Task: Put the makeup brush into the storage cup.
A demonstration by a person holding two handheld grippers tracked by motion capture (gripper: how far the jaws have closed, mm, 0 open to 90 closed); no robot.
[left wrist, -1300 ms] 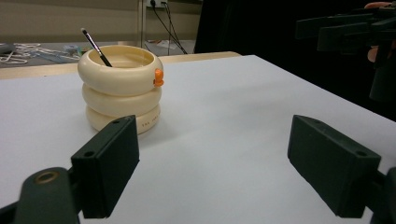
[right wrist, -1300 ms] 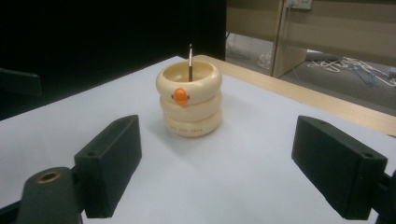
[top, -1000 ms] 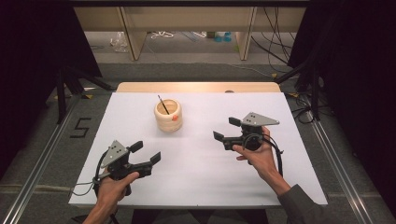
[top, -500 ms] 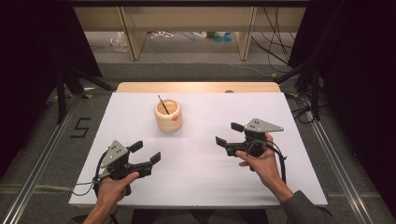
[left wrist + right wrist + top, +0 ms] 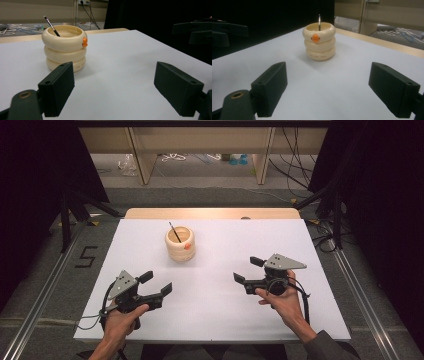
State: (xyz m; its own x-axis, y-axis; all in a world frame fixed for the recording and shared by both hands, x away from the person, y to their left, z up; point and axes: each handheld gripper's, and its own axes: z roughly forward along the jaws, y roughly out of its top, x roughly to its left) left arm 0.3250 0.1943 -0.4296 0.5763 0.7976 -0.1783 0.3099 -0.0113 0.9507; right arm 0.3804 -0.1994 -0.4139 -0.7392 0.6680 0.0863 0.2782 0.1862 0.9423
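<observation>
A cream ringed cup (image 5: 179, 243) with an orange knob stands upright on the white table (image 5: 215, 320), left of its middle toward the back. A thin dark brush (image 5: 174, 232) leans inside the cup (image 5: 64, 47) (image 5: 320, 41). My left gripper (image 5: 156, 283) rests near the front left, held by a hand, jaws wide apart with nothing between them. My right gripper (image 5: 248, 269) is held low at the front right, open and empty, pointing left toward the cup. Both stand well short of the cup.
A bare wooden strip (image 5: 210, 213) runs along the table's back edge. Metal rails (image 5: 45, 295) flank the table on the floor. Shelving legs and cables (image 5: 172, 157) lie beyond. Dark curtains close both sides.
My right gripper has come toward the front of the table and lower, staying open. The left gripper has not moved.
</observation>
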